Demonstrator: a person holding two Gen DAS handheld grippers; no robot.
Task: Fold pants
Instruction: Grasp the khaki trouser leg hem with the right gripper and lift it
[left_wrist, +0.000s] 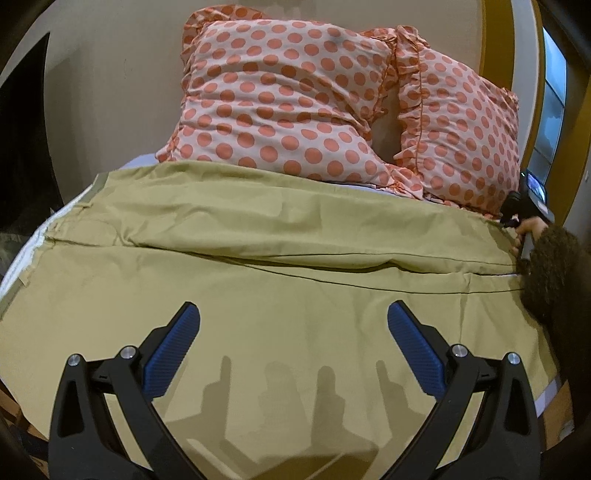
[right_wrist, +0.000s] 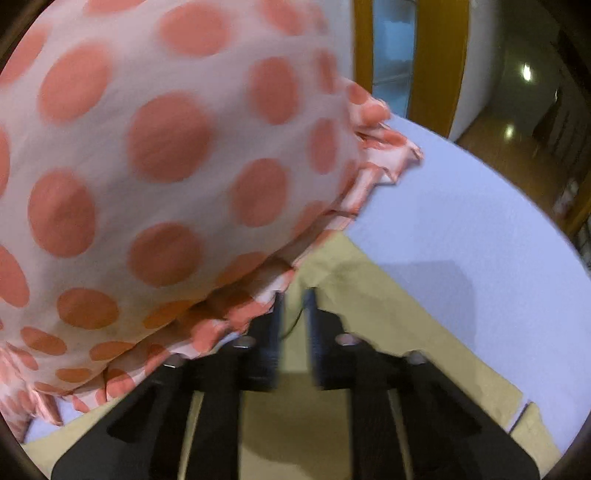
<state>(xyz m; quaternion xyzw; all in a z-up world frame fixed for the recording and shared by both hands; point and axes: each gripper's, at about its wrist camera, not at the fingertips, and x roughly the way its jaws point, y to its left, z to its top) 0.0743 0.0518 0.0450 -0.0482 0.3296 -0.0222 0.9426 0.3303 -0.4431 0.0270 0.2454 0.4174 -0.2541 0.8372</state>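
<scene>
Left wrist view: we look low over khaki pants (left_wrist: 280, 295) toward polka-dot pillows (left_wrist: 295, 103) and wall. Right wrist view: we sit very near right-hand pillow (right_wrist: 147, 177), facing across pants corner (right_wrist: 388, 314) and lavender sheet (right_wrist: 480, 229). Both share pants, pillows.

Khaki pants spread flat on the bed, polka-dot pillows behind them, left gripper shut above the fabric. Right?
Not quite: the left gripper is open, its blue pads spread wide above the khaki pants, as the left wrist view shows. The polka-dot pillows do sit behind them.

Khaki-olive pants (left_wrist: 280, 258), pink pillows (left_wrist: 288, 99) with coral polka dots, lavender sheet (right_wrist: 461, 206), blue-padded fingers (left_wrist: 173, 354).
</scene>
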